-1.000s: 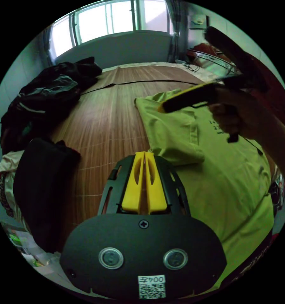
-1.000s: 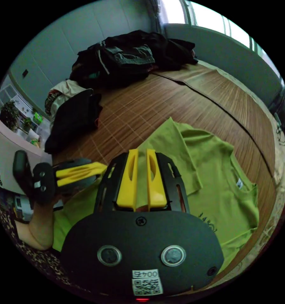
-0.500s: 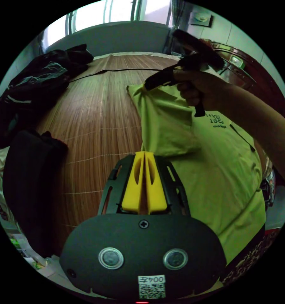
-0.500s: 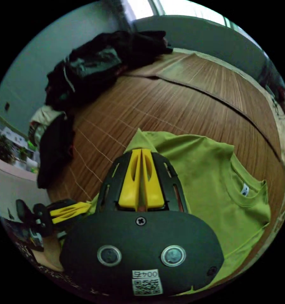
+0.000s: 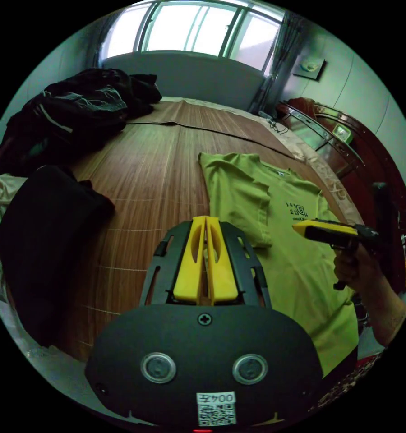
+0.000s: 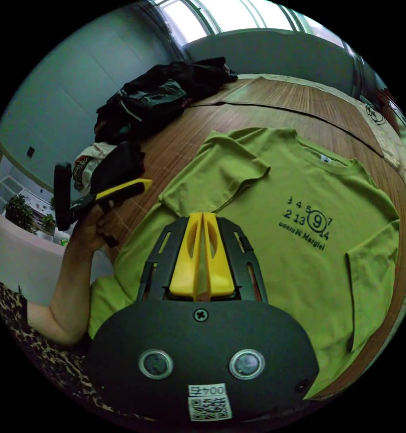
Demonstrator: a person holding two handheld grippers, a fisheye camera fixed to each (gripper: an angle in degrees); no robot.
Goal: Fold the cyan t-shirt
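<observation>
In the left gripper view, the left gripper (image 5: 205, 221) sits at lower centre with its yellow jaws pressed together on nothing, hovering above the mat (image 5: 153, 162). The t-shirt (image 5: 297, 270), which looks yellow-green here rather than cyan, lies flat and print-side up across the centre and right of the frame, collar toward the top. One sleeve (image 5: 239, 203) is already folded inward over the chest. At the right edge a hand (image 5: 361, 270) holds the right gripper (image 5: 302, 227) above the shirt; its jaws look clenched and empty. A dark pile of clothes (image 5: 72, 112) sits at the upper left and a black folded garment (image 5: 45, 239) at the left.

In the right gripper view, the right gripper (image 6: 202, 218) is at lower centre, jaws together, grasping nothing, over the lower part of the t-shirt (image 6: 302, 252). The shirt spreads over the centre and right. The other sleeve (image 6: 370, 266), at the right, lies flat and unfolded. The left gripper (image 6: 142, 183) is at the left, held clear of the cloth.

The shirt looks like thin, light, limp knit cloth: it should drape and wrinkle rather than hold shape. Pinching at the unfolded sleeve's shoulder seam and at the hem below it seems the sensible hold.
</observation>
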